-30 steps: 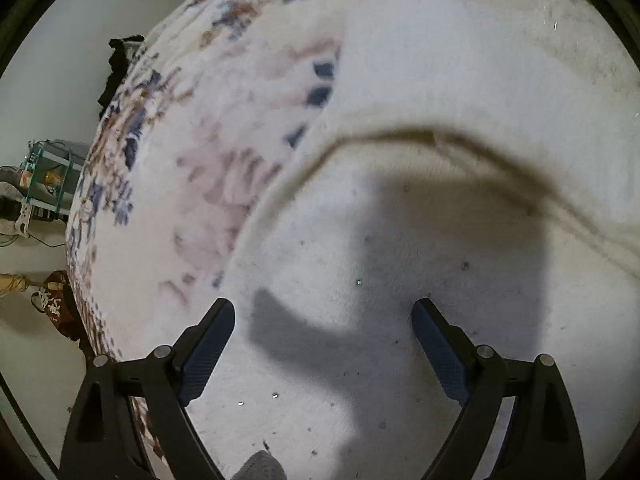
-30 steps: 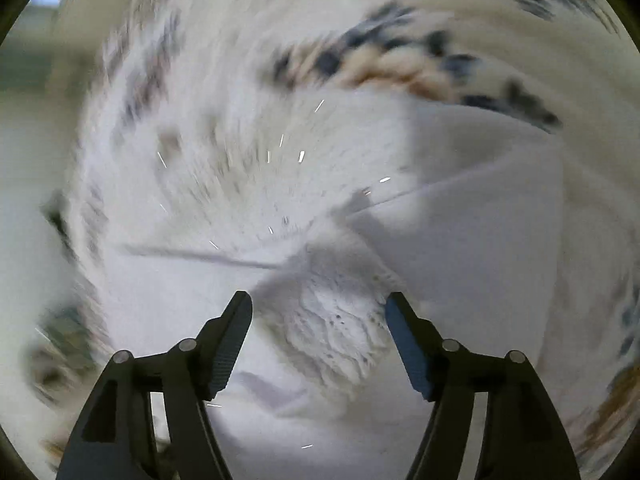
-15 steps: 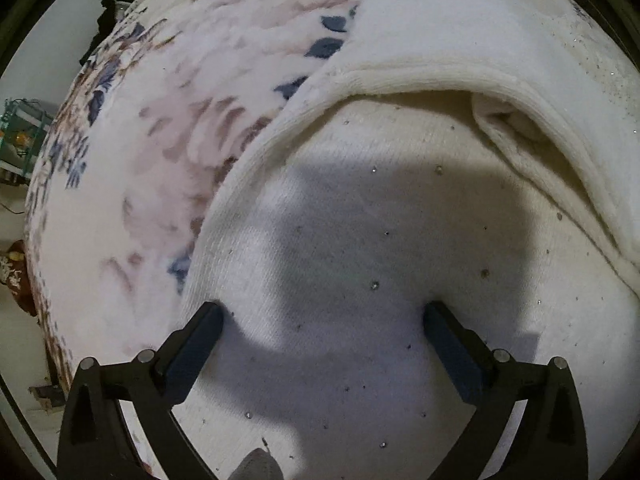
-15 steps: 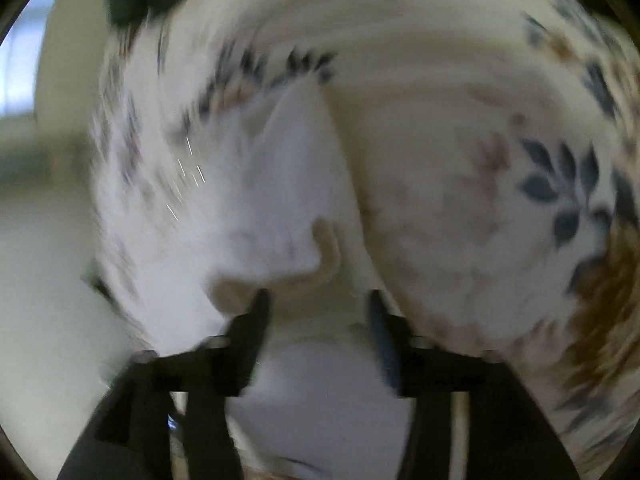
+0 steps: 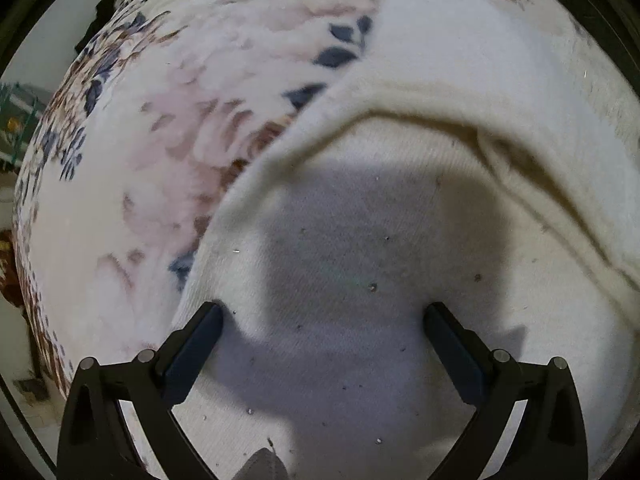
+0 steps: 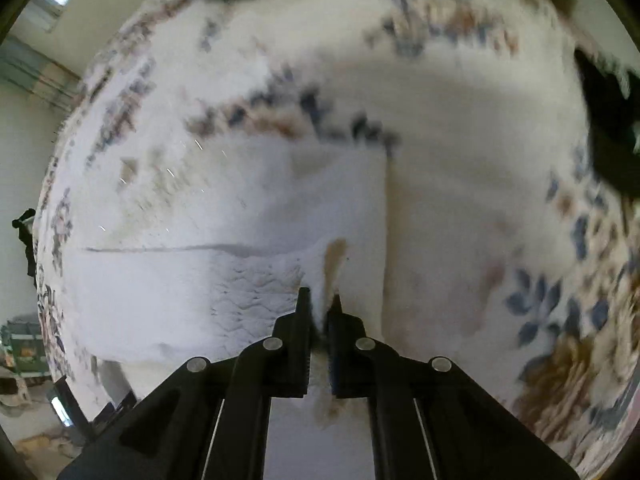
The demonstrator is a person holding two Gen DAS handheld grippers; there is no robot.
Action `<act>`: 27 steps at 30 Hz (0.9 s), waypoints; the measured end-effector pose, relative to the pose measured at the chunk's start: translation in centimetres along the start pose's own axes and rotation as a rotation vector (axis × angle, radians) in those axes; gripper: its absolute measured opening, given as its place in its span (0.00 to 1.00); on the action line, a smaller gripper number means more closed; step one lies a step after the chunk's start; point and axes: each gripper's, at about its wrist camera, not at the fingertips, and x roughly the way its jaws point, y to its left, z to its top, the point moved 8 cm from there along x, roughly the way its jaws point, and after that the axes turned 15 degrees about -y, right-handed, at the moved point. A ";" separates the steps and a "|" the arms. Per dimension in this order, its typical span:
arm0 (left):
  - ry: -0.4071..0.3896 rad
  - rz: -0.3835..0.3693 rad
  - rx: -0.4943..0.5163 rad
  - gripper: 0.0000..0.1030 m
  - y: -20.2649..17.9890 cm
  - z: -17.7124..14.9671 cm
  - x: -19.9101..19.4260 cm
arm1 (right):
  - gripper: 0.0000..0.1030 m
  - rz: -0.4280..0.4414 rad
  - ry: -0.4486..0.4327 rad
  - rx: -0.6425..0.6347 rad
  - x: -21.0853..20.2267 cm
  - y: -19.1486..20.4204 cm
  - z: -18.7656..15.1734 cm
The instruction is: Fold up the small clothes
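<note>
The cream knit garment (image 5: 360, 280) lies spread on a floral bedcover (image 5: 140, 160), whose pink and blue blossoms show to the left of the cloth in the left wrist view. The left claw (image 5: 324, 316) points straight down over the garment with its jaws spread wide and released, both dark pads just above or on the knit; which, I cannot tell. Nothing is gripped between them, and the claw's shadow falls on the fabric. A thick rolled hem curves across the garment beyond the pads. In the right wrist view, the right claw (image 6: 319, 300) has just snapped closed and is clenched on a pinch of the garment (image 6: 260, 240), a fold of white cloth running up between its pads. The bedcover (image 6: 540, 300) stretches away to the right, and a dark cloth (image 6: 608, 128) lies near its far right edge.
</note>
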 end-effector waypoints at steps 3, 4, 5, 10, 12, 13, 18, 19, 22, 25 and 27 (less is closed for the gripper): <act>-0.046 -0.011 -0.030 1.00 0.7 1.3 -1.7 | 0.06 -0.023 -0.039 -0.033 -0.1 -1.0 2.0; -0.062 0.003 -0.027 1.00 1.1 1.8 -2.1 | 0.06 -0.038 -0.031 -0.042 0.3 -1.7 2.1; -0.079 0.015 -0.026 1.00 1.4 2.3 -2.4 | 0.06 -0.054 -0.014 -0.060 1.2 -2.3 2.2; -0.112 0.039 -0.008 1.00 2.4 3.6 -3.1 | 0.12 -0.090 0.140 -0.030 4.1 -4.6 0.1; -0.126 0.032 0.004 1.00 2.6 3.6 -3.5 | 0.35 -0.094 0.083 0.011 2.5 -4.9 0.7; -0.132 0.026 0.013 1.00 2.8 3.5 -3.7 | 0.43 -0.056 0.069 0.034 2.0 -4.8 0.5; -0.123 -0.014 0.095 1.00 1.6 2.9 -4.6 | 0.60 -0.070 0.302 0.058 3.2 -7.0 -5.7; -0.125 -0.029 0.110 1.00 1.4 2.8 -5.2 | 0.60 -0.057 0.315 0.102 2.0 -7.6 -6.4; -0.145 -0.075 0.162 1.00 0.4 2.4 -7.2 | 0.60 -0.033 0.286 0.167 -4.9 -9.5 -6.9; -0.163 -0.112 0.207 1.00 -0.8 1.5 -9.4 | 0.60 -0.009 0.274 0.213 -10.9 -11.5 -7.2; -0.155 -0.114 0.216 1.00 -1.4 0.6 -10.4 | 0.60 0.005 0.290 0.245 -13.7 -13.1 -7.3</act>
